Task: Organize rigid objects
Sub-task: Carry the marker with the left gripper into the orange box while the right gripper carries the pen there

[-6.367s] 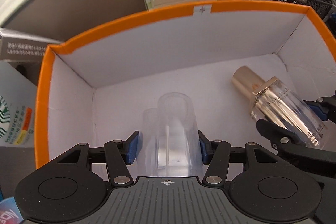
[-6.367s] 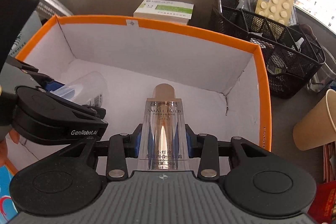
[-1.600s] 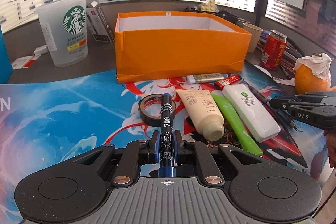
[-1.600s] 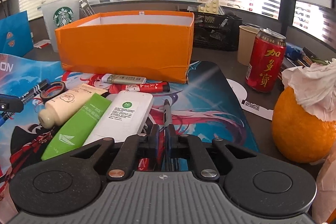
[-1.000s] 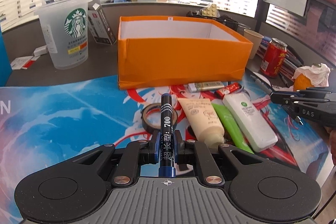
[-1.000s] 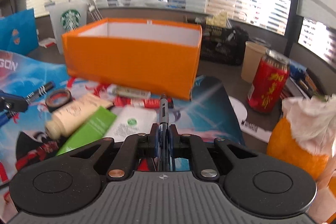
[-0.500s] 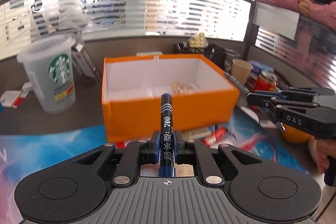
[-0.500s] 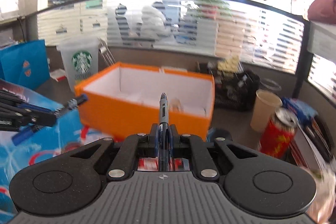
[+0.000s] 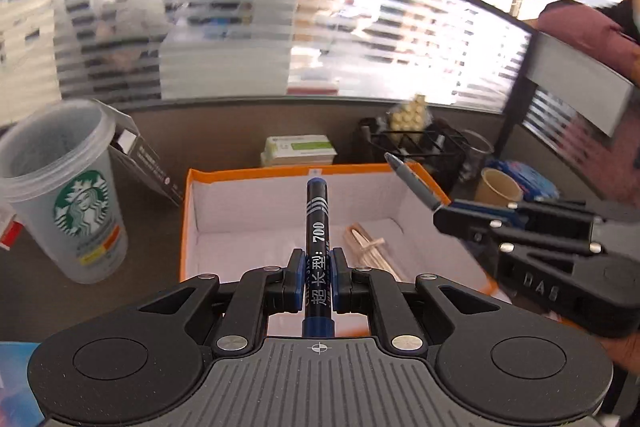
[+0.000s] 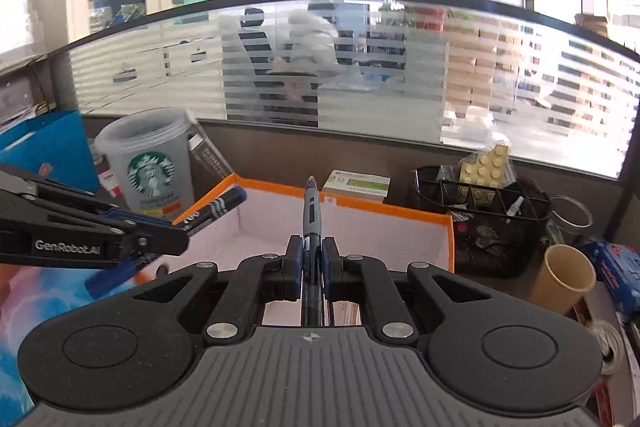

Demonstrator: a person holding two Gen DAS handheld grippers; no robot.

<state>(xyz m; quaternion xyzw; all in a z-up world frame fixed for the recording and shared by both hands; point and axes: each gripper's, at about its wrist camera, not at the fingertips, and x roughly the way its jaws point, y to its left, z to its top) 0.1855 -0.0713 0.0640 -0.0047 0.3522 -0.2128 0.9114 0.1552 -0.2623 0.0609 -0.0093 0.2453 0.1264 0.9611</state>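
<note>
Both grippers rose: 1 marker [image 9: 317,223], 1 pen [image 10: 311,215].

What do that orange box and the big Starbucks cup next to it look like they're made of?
The orange box looks like cardboard: thin, straight walls with a matte white lining and an orange outside. The Starbucks cup seems to be frosted, translucent plastic: light passes cloudily through its wall, and it has a thick rolled rim. Neither can be confirmed by sight alone.

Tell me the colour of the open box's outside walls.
Orange outside, white inside; the box shows best in the left wrist view.
</note>
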